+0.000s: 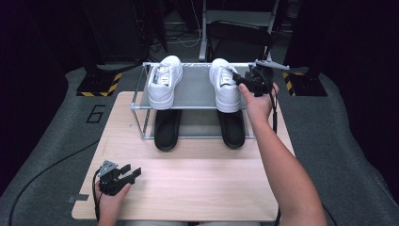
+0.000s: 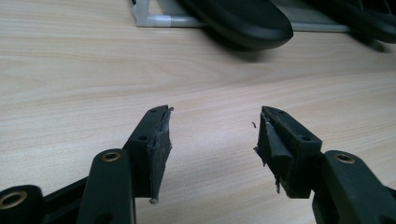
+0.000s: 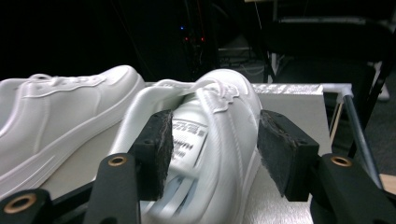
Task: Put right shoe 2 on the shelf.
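Nearest to me, at about seven o'clock on the table (image 1: 188,188), my left gripper (image 1: 133,172) rested low over the pale wood-grain top, its jaws spread wide with only bare board between them. In the left gripper view its pads (image 2: 161,144) looked worn and frayed, and the rounded toe of a black slipper (image 2: 243,21) lay beyond them at twelve o'clock.

Farther out sat the shoe rack (image 1: 141,101), a light metal frame with two grey shelves. On the lower shelf the pair of black slippers pointed their toes back toward me, long axes running six to twelve, the left one (image 1: 167,129) and the right one (image 1: 233,129) well apart.

On the upper shelf stood two white sneakers, upright on their soles, toes toward me at six o'clock and heels at twelve, roughly parallel to each other. The left white sneaker (image 1: 164,82) stood alone. My right gripper (image 1: 239,80) was at the right white sneaker (image 1: 223,84), at about one o'clock on the table. In the right gripper view its jaws stood wide apart on either side of that sneaker's collar and tongue label (image 3: 210,140); the picture was blurred there and I could not tell whether a pad touched the leather, though neither pinched it.

Beyond the rack lay grey carpet (image 1: 61,136) with a painted number, yellow-black hazard tape (image 1: 101,84), and a dark room with stands and cables.
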Demonstrator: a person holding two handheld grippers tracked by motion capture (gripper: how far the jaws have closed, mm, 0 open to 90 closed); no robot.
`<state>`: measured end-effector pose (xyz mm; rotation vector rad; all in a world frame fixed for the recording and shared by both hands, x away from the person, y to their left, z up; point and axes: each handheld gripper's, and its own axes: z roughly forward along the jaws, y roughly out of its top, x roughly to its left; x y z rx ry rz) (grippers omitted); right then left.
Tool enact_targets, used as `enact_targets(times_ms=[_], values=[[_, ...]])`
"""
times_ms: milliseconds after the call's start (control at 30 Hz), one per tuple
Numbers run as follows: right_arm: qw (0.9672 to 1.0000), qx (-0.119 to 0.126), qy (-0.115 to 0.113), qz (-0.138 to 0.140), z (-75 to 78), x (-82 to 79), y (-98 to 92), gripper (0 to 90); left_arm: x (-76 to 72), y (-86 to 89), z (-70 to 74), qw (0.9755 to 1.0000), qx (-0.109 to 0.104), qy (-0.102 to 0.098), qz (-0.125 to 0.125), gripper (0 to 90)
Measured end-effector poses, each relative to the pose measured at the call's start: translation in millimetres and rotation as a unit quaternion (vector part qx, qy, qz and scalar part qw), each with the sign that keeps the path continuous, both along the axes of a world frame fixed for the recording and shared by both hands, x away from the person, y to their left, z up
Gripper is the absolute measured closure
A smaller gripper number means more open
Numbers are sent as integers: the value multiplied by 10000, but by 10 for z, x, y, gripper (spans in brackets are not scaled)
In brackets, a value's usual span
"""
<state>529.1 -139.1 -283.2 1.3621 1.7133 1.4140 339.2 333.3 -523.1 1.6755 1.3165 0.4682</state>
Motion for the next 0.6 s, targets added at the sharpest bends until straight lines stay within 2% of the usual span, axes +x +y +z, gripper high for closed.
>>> enact_targets(times_ms=[100,133,233,333,433,600], values=[[9993,-176,-279,152,44,-223,1,441,-4,6,-2,10000,-25,-7,57,436],[9991,-225,-310,173,63,-306,-2,440,-2,7,-3,10000,-24,-10,64,436],[9987,-84,-372,338,101,-478,-48,434,4,12,-3,10000,2,7,42,435],[9984,-19,-336,461,96,-631,-83,424,6,2,-4,10000,-8,11,45,435],[9978,-63,-389,536,18,-829,-109,419,8,-9,-8,10000,1,22,48,433],[9966,-247,-568,545,-249,-1227,-92,404,12,-17,-1,10000,17,-35,27,427]])
